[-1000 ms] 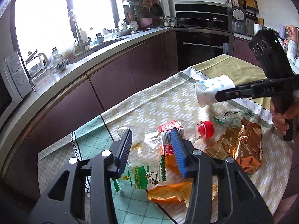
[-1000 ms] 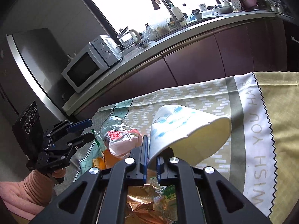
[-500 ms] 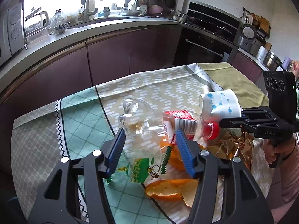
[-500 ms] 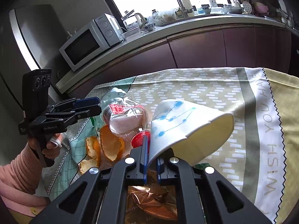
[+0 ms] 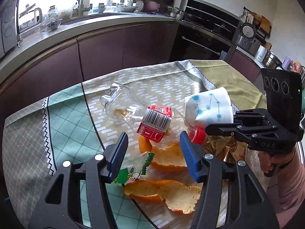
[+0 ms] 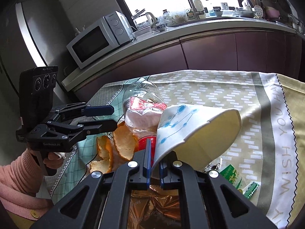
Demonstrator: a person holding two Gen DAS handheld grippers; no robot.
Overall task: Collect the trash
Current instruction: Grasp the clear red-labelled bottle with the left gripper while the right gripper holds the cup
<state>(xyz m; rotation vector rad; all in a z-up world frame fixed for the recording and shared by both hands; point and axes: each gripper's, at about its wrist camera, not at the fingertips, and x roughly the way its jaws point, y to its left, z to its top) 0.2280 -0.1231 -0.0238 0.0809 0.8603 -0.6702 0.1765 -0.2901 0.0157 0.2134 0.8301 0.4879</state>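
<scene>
Two grippers are at work over a cloth-covered tabletop [image 5: 133,76]. My left gripper [image 5: 153,153], low in the left wrist view, has its blue jaws spread apart with nothing pressed between them; they have just been opening. Through the gap I see orange peel [image 5: 167,158] and a torn green-and-white snack wrapper [image 5: 131,173] with a cartoon figure. Just beyond the jaws lies a crushed clear plastic bottle [image 5: 124,106] on its side, its red cap [image 5: 197,136] toward the right of the frame. The bottle's red label carries a barcode and small print reading "COCA-COLA COMPANY".

My right gripper [image 6: 153,164], bottom centre of the right wrist view, is clenched on the wall of a flattened white paper cup [image 6: 190,131] printed with blue dots joined by lines. The cup tilts up to the right, open mouth to the right, and hides part of the bottle behind it. Under these jaws lies a crumpled gold foil wrapper [image 6: 154,204]; its lettering is too creased to read. Another green wrapper [image 6: 230,175] lies at lower right.

The cloth's pale border, right of frame, reads "WISH YOU HAVE". In the left wrist view the right gripper's body shows "DAS"; in the right wrist view the left one shows "GenRobot.AI". A white microwave [image 6: 95,40] stands on the counter at upper left.
</scene>
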